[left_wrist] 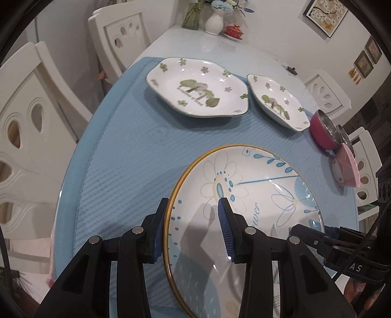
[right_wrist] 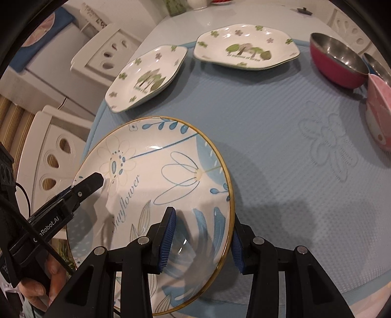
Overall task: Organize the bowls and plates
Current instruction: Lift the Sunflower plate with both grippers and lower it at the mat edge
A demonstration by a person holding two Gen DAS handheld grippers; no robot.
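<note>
A large round sunflower plate (left_wrist: 244,195) with a gold rim lies at the near edge of the blue mat; it also shows in the right wrist view (right_wrist: 158,171). My left gripper (left_wrist: 194,208) straddles its left rim, one finger outside, one over the plate, jaws apart. My right gripper (right_wrist: 202,220) straddles its right rim the same way, jaws apart. Two white angular plates with tree prints sit further back: a larger one (left_wrist: 198,88) and a smaller one (left_wrist: 278,102). A red bowl (left_wrist: 322,132), a second steel-lined bowl (right_wrist: 377,66) and a pink bowl (left_wrist: 345,171) stand at the right.
The blue mat (left_wrist: 136,151) covers the near part of a white table (left_wrist: 207,44). White chairs (left_wrist: 31,117) stand around it. Vases (left_wrist: 213,22) and a small red dish (left_wrist: 234,30) are at the far end. A small dark object (left_wrist: 292,69) lies on the table.
</note>
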